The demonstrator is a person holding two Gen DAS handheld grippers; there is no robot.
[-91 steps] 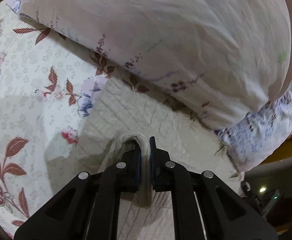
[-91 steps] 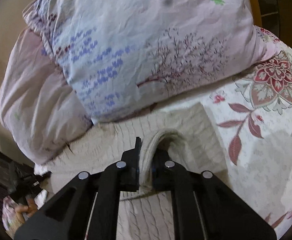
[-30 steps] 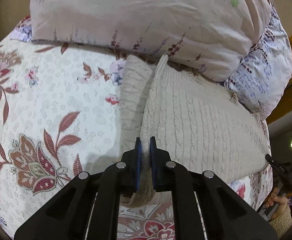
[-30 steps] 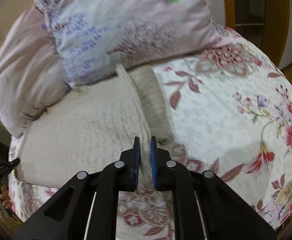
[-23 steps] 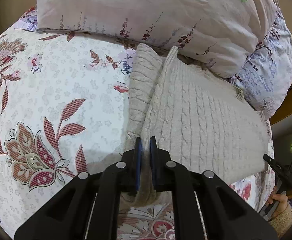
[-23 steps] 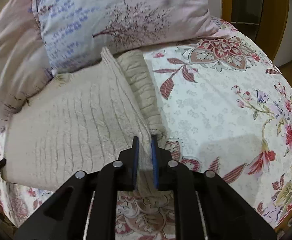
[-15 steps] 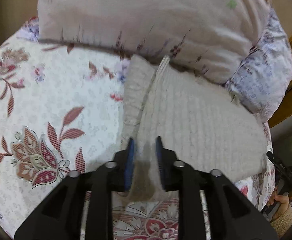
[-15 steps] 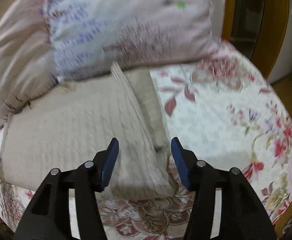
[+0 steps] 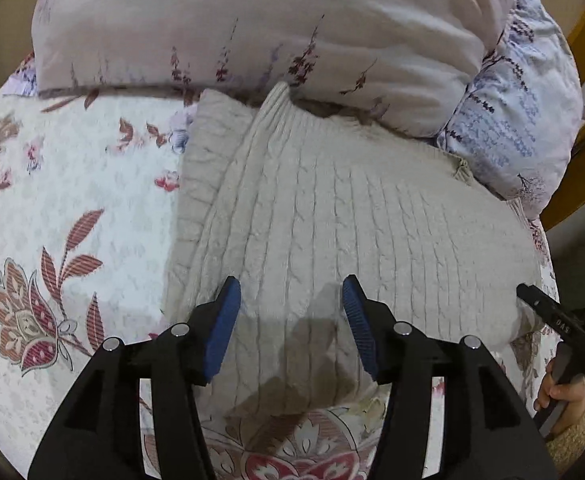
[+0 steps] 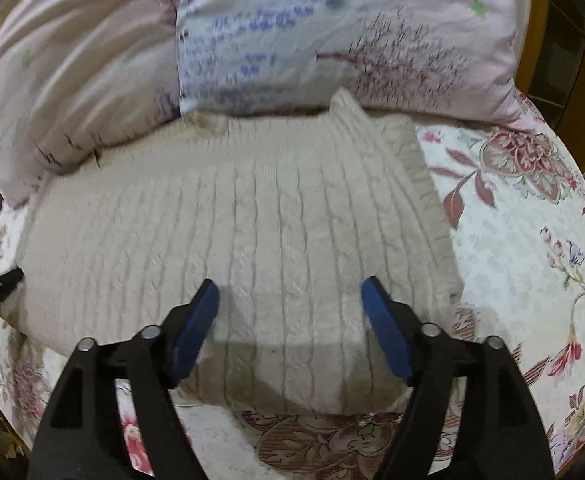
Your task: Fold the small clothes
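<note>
A cream cable-knit sweater [image 9: 332, 216] lies flat on the floral bed sheet [image 9: 72, 208], its far edge against the pillows. A sleeve [image 9: 200, 168] is folded along its left side. My left gripper [image 9: 290, 300] is open and empty just above the sweater's near left part. In the right wrist view the sweater [image 10: 252, 224] spreads across the middle, a folded sleeve [image 10: 416, 176] along its right side. My right gripper [image 10: 290, 300] is open and empty above the near edge.
Two pillows lie behind the sweater: a pale pink one [image 9: 252, 20] and a blue-printed one [image 9: 524, 112]. The other gripper's tip [image 9: 548, 320] and a hand show at the right edge. A wooden bed frame [image 10: 548, 48] stands at the right.
Both grippers pulled the sweater's edge toward me from the pillows, then opened and let go. The sweater now lies flat and both grippers have lifted slightly.
</note>
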